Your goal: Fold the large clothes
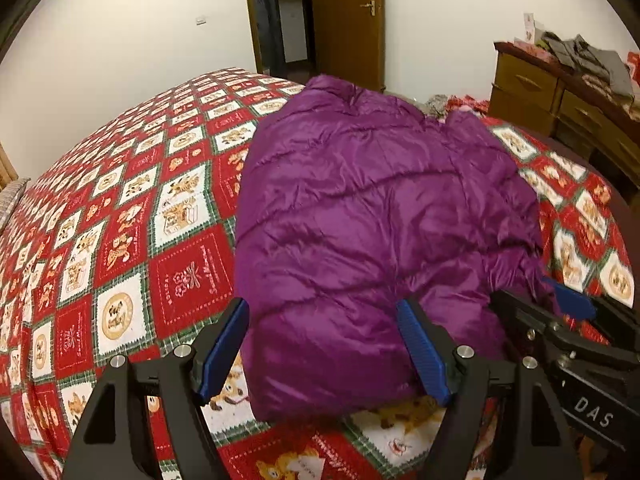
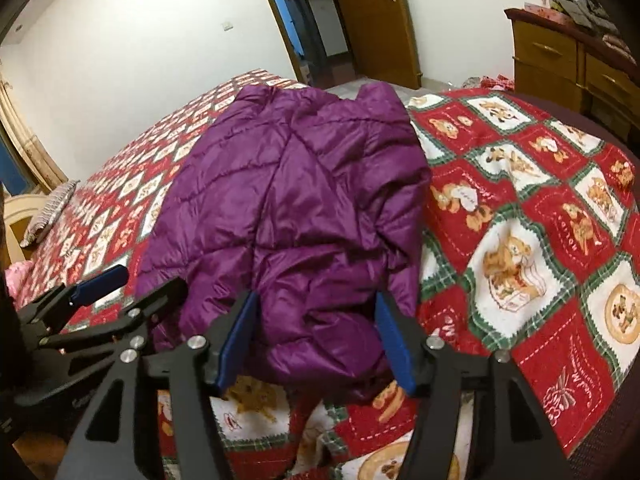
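Note:
A purple quilted jacket lies in a folded heap on the bed, also seen in the right wrist view as the jacket. My left gripper hovers open over its near left corner; the left pad sits just off the jacket's edge and the right pad overlaps the fabric. My right gripper stands open over the near right corner, with puffy fabric bulging between its blue pads and no clear pinch. Each gripper shows in the other's view: the right gripper and the left gripper are close side by side.
The bed carries a red, white and green patchwork quilt. A wooden dresser with piled items stands at the right. An open wooden door is behind the bed. A pillow lies at the far left.

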Motion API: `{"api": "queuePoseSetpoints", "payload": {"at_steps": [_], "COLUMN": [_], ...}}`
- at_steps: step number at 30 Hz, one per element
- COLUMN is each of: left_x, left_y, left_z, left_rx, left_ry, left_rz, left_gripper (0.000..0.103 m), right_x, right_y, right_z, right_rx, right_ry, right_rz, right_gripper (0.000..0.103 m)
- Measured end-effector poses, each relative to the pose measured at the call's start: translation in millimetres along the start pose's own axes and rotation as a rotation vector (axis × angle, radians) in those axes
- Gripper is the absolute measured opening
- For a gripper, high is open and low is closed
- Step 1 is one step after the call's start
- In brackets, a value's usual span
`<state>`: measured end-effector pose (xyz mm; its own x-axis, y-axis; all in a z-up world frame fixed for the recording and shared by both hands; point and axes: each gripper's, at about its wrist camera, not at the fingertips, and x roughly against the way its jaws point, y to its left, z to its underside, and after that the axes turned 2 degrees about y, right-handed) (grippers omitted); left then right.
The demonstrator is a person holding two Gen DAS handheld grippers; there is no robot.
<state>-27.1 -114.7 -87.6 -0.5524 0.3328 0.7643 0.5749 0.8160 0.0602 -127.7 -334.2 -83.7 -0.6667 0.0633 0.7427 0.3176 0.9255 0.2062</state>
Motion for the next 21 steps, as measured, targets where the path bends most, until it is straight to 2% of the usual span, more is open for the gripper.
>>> {"api": "queuePoseSetpoints", "payload": {"at_steps": [5,14,21], "left_x": [-7.1,5.3,-2.8], "left_y": [8.6,7.1,12.3], "left_z": [13.7,37.7,71.2], "left_rx": [0.057,-0.002,0.025], "left_ry": [0.050,0.032,0.098], "left_rz": [0.044,0.022,0.008], "left_gripper": [0.077,0.077,0.077], "right_x": [1.8,24.4,33.5], "right_y": [6.0,8.3,8.8], "right_z": [8.1,34.9,66.9], "right_rx": [0.022,0.068,0.101], "right_ry": [0.008,-0.002,-0.012], "right_rz": [0.026,0.072,0.133], "right_gripper": [0.064,0.064,0.064]}}
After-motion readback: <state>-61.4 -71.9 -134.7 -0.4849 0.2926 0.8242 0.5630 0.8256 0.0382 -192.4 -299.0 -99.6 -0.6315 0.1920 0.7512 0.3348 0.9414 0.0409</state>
